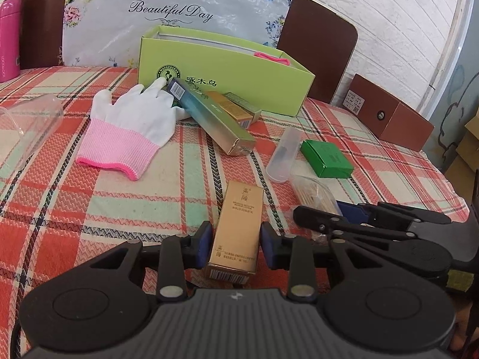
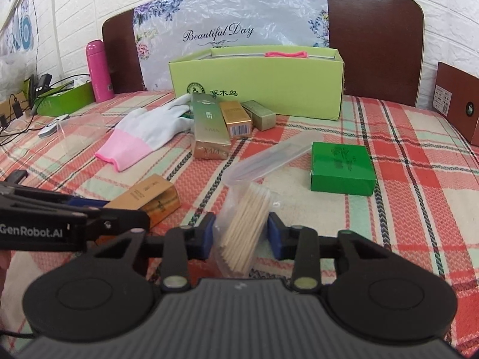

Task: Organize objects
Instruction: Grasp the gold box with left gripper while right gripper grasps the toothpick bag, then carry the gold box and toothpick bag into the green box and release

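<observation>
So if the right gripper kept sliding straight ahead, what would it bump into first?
Probably the clear plastic tube: it lies just beyond the bag of cotton swabs that the right gripper holds. Depth is hard to judge here.

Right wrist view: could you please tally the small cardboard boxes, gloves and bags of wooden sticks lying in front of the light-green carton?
Small cardboard boxes: 5
Gloves: 1
Bags of wooden sticks: 1
Total: 7

Right tool (image 2: 241,233) pinching bag of cotton swabs (image 2: 244,226), green box (image 2: 341,164) beyond, plaid tablecloth (image 2: 419,161)
</observation>
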A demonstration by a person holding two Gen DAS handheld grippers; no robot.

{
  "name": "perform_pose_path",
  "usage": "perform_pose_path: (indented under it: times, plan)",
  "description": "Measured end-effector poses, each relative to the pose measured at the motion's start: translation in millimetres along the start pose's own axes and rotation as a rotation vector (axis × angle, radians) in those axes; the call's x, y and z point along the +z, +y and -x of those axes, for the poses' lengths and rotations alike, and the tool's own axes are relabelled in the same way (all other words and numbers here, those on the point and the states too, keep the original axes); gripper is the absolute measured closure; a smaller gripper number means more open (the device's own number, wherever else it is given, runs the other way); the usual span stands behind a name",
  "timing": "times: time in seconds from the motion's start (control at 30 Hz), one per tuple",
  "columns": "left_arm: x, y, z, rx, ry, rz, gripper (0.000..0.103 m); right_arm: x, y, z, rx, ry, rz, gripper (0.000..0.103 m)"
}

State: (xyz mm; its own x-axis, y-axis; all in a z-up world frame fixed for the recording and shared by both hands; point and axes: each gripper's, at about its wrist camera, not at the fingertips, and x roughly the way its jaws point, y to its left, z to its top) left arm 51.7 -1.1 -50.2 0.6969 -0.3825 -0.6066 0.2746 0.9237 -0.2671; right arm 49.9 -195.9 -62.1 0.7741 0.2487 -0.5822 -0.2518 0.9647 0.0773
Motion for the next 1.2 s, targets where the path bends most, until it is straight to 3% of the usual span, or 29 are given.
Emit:
perform_pose_path:
  times: [0.13,0.67,0.97,1.2]
  plan:
    - [-0.4,-1.0,0.5,0.006,-0.003,-0.011,0.067,-1.7,2.0,4.7,0.001,-0.011,0.003,0.077]
    - [12.9,-3.0,6.1,0.008,-0.022,-0.017,0.07,19.6,-1.0,38.2,0.037,-0.118,-0.022,0.078]
    - [72.2,2.0,28.3,-0.01,-0.176,-0.033,0.071,54.1,-8.4,38.7,0.021,-0.193,0.016,0.078]
    - [125.8,5.8,15.4,-0.006,-0.255,-0.056,0.071,99.4,-18.5,20.1,-0.026,-0.261,0.063,0.078]
